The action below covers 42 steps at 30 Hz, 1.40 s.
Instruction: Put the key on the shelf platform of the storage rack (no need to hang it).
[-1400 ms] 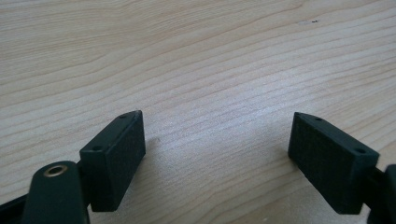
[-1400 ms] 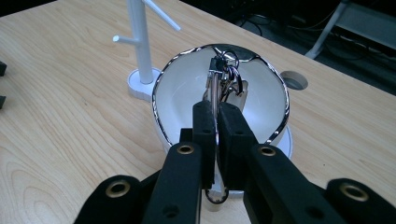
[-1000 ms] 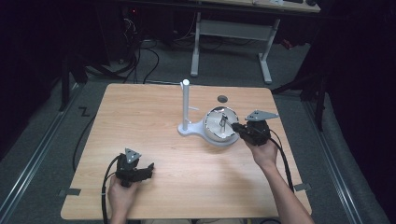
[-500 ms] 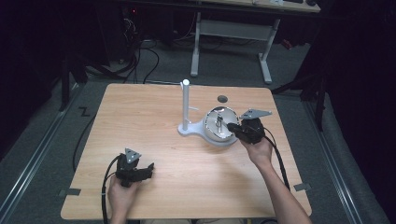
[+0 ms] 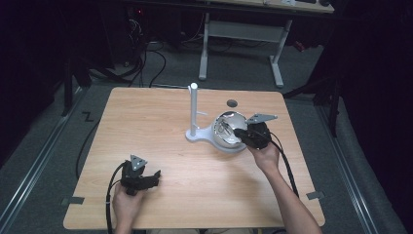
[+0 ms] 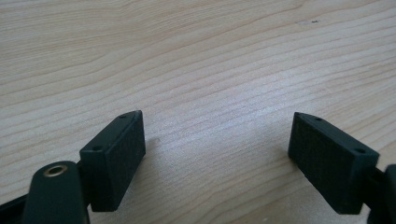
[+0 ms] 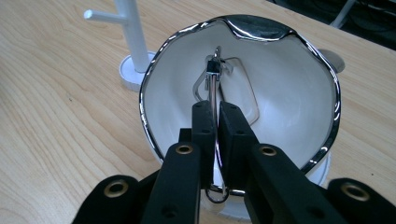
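A white dish with a chrome rim stands right of centre on the wooden table, joined to a white base with an upright post. My right gripper reaches over the dish's near rim, shut on a thin wire-framed item that looks like a pair of glasses. Its clear lens lies against the dish's inside. My left gripper rests low over bare wood near the front left, open, with nothing between its fingers.
A small dark round spot marks the table behind the dish. Beyond the far edge stand white desk legs and floor cables. Bare wood spreads between the two grippers.
My right gripper has shifted a little left, further over the dish. The left gripper has stayed put.
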Each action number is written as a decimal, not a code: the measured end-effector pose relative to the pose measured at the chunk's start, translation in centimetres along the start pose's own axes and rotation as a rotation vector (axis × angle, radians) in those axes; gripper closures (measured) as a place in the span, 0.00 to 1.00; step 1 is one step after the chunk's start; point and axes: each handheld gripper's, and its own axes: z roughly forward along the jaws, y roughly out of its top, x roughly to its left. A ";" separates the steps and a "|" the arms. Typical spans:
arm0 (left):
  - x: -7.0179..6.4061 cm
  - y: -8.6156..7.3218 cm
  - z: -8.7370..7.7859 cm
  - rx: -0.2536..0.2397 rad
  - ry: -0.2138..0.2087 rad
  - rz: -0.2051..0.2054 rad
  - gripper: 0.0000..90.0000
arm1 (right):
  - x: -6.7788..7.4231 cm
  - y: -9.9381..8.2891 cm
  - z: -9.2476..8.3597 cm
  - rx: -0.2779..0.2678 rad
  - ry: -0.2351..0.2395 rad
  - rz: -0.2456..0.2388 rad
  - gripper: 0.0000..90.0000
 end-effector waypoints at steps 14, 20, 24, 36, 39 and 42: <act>0.0 0.0 0.0 0.000 0.000 0.000 0.21 | 0.0 0.7 2.0 0.039 -0.015 0.000 0.95; 0.0 0.0 0.0 0.000 0.001 0.001 0.21 | -0.1 0.5 2.9 0.060 -0.014 0.011 0.94; 0.0 0.0 0.0 -0.001 0.000 -0.001 0.21 | -0.2 0.4 3.1 0.067 -0.016 0.015 0.94; 0.0 0.0 0.0 -0.002 -0.001 -0.003 0.21 | -0.3 0.1 3.3 0.083 -0.023 0.027 0.86; 0.0 0.0 0.0 0.000 0.000 0.000 0.21 | -0.3 -0.1 3.2 0.075 -0.031 0.028 0.80; 0.0 0.0 0.0 0.001 0.002 0.002 0.21 | -0.5 -0.1 3.1 0.081 -0.035 0.037 0.69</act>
